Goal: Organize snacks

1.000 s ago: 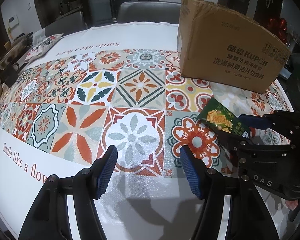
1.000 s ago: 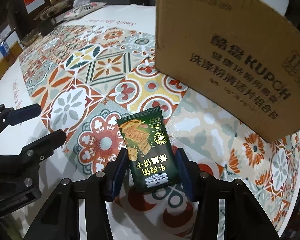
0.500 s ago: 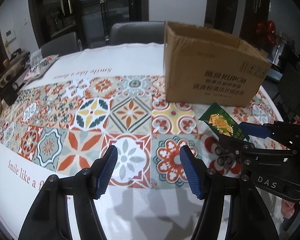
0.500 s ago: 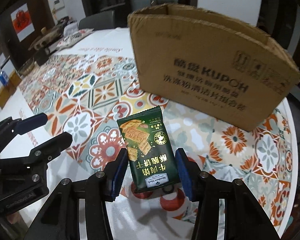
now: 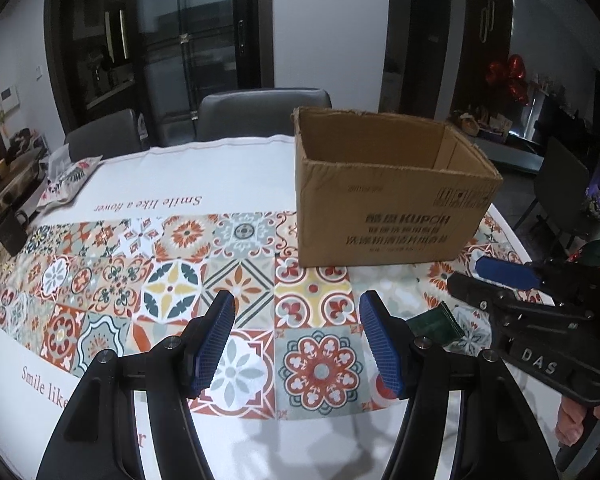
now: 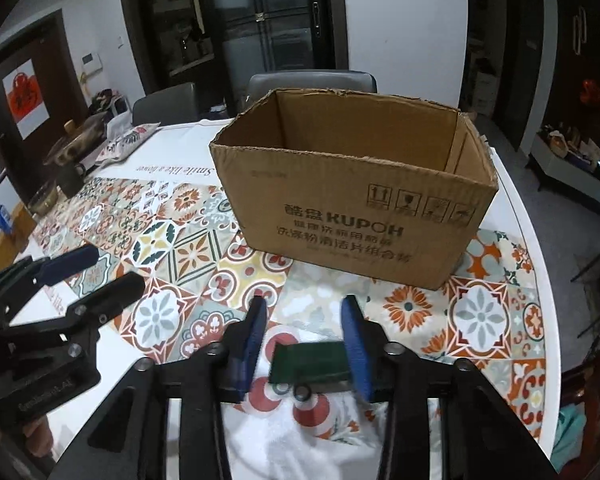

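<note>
Patterned tablecloth (image 6: 172,256) is seen under an open cardboard box (image 6: 352,216) at twelve o'clock, while the right gripper (image 6: 304,344), jaws closing, carries the light, crinkly, slippery green snack packet (image 6: 308,362), judged best pinched across its flat middle; the left gripper (image 5: 296,340) stands open, empty.

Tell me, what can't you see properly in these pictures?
- Cardboard box: both views show only its upper inner walls; the near wall hides the bottom.
- Green snack packet: blurred in the right wrist view between the closing right gripper, so its print is unreadable. In the left wrist view the left gripper covers part.
- Clutter at the table's far left edge: too small and dark.
</note>
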`<state>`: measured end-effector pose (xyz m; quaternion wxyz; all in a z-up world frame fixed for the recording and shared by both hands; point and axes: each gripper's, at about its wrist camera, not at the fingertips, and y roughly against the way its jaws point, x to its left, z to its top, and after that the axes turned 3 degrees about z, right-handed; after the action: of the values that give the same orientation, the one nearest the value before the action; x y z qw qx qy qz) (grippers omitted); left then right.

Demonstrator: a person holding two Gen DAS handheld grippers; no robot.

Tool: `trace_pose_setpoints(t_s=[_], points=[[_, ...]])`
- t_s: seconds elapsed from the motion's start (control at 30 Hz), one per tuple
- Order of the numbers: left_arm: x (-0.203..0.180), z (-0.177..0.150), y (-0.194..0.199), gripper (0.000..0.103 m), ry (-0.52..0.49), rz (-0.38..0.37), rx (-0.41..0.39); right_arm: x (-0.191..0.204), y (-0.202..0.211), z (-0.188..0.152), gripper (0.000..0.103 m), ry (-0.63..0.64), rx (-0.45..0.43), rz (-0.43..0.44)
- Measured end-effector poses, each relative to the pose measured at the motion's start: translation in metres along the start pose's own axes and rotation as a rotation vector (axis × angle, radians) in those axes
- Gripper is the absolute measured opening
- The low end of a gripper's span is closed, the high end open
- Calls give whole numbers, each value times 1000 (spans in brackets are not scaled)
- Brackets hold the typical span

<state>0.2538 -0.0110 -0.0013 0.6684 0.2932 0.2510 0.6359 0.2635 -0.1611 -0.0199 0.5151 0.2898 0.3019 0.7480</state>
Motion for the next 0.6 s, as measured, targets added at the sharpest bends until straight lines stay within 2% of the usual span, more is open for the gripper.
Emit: trace_pose_setpoints(t_s=[0.17,0.2,0.27,0.33,0.4,0.47,0.6], points=[[-12,-8,-6,64,-31,12,16,-15,-7,-6,39,-22,56,23],[-15,-11,-9,64,-35,9,28,-15,-7,-6,42,-22,56,23],[-19,-15,-13,64,-38,5,41,-18,-16,-14,54,-21,98,30],[-20,-20,-16,64,-32,3,52,-18,-20,-20,56,5,117,22],[-20,-25,-21,64,-24,13,65,-20,-25,-25,63,4,131,26],[-21,-30,-24,64,-27,22,76,-21,-31,-30,79,-5,138,26],[-16,-38,-34,64,-16,33,105,-21,-43,-35,85,-19,145,19]])
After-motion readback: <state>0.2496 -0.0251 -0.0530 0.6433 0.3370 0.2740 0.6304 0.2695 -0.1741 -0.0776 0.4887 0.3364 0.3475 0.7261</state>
